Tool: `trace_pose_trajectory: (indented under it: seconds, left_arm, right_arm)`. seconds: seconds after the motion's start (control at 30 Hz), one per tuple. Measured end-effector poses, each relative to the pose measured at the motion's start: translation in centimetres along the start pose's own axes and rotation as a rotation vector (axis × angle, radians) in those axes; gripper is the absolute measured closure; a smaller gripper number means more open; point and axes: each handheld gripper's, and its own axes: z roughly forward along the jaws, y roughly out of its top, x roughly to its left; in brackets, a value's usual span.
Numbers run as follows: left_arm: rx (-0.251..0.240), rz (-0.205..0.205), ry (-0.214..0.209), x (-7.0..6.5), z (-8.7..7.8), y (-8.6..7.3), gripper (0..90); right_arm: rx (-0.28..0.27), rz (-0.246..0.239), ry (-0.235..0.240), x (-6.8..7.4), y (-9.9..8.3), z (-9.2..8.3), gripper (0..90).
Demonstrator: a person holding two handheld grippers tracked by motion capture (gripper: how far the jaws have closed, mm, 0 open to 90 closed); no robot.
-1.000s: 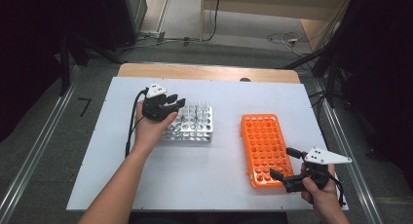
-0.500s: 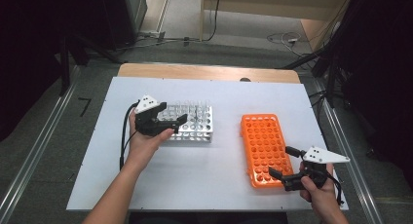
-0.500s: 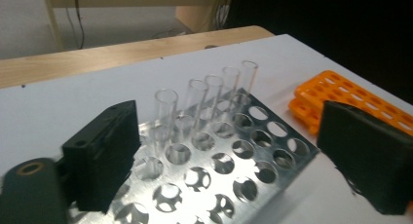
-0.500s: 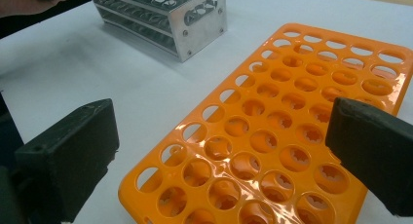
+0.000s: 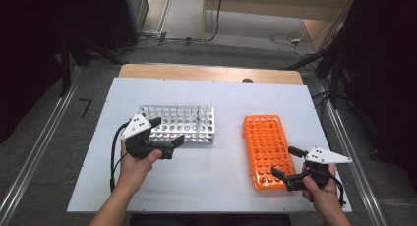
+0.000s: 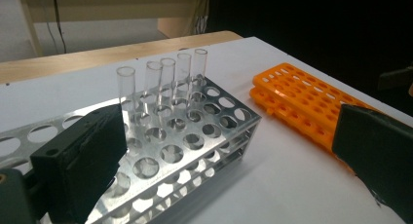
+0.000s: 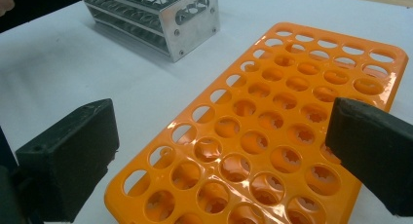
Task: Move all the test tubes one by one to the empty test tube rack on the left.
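white table [image 5: 221, 96], grey floor [image 5: 44, 137], dark surroundings, cables [image 5: 285, 38] behind

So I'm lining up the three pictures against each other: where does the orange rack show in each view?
High view: the orange rack lies right of centre, beside the right gripper.
Left gripper view: upper right, past the metal rack.
Right gripper view: centre foreground, between the jaws.
Shared landmark: the metal rack's end nearest the orange rack.
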Motion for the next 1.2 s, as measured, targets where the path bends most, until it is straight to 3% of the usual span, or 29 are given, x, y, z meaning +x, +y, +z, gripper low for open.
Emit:
trace_pose_trajectory:
  seconds: [0.3, 0.6, 0.83, 1.2]
  left_arm:
    - [-0.011, 0.002, -0.009, -0.3, -2.1, -2.0, 0.0]
    - [-0.034, 0.036, -0.030, -0.9, -4.1, -3.1, 0.0]
    - [-0.032, 0.024, -0.029, -0.5, -5.2, -4.5, 0.0]
    - [-0.043, -0.004, -0.004, 0.3, -5.4, -4.6, 0.0]
  right_arm:
    - [0.005, -0.003, -0.020, -0.2, -0.3, 0.0, 0.0]
    - [0.012, -0.007, -0.049, -0.4, -1.0, 0.0, 0.0]
    - [-0.003, -0.007, -0.063, -0.5, -1.2, -0.2, 0.0]
    - [0.000, -0.003, -0.063, -0.4, -1.4, -0.2, 0.0]
